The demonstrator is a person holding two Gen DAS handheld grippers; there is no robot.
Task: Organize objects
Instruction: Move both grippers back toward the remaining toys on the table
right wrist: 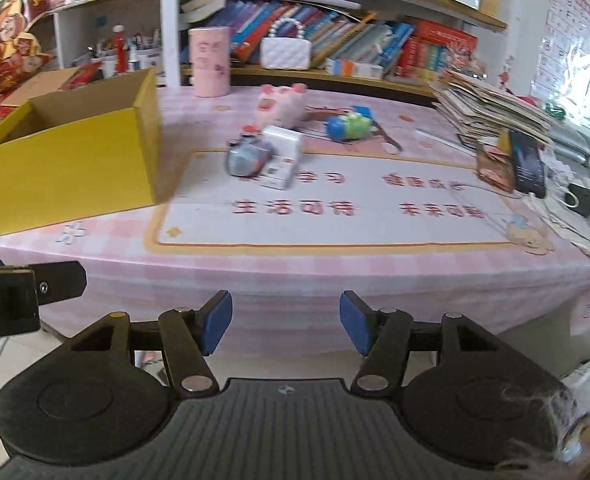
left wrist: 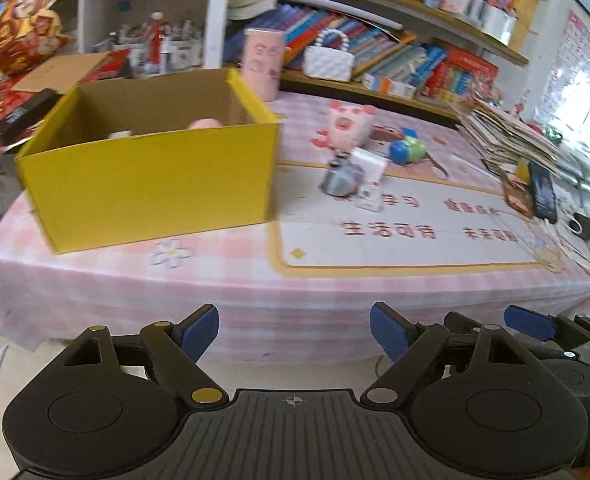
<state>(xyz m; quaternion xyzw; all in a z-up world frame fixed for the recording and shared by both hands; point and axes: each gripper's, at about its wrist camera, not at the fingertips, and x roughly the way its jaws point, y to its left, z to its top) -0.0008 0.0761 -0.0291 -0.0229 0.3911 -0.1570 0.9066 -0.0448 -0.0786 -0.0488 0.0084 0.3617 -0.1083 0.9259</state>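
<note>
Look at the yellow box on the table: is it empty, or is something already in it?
Not empty. The left wrist view looks over the yellow box's front wall and shows a pink thing and a white thing inside.

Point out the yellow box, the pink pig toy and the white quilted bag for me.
yellow box [left wrist: 151, 188], left wrist view, front wall.
pink pig toy [left wrist: 349, 122], left wrist view, body.
white quilted bag [right wrist: 286, 53], right wrist view, front face.
</note>
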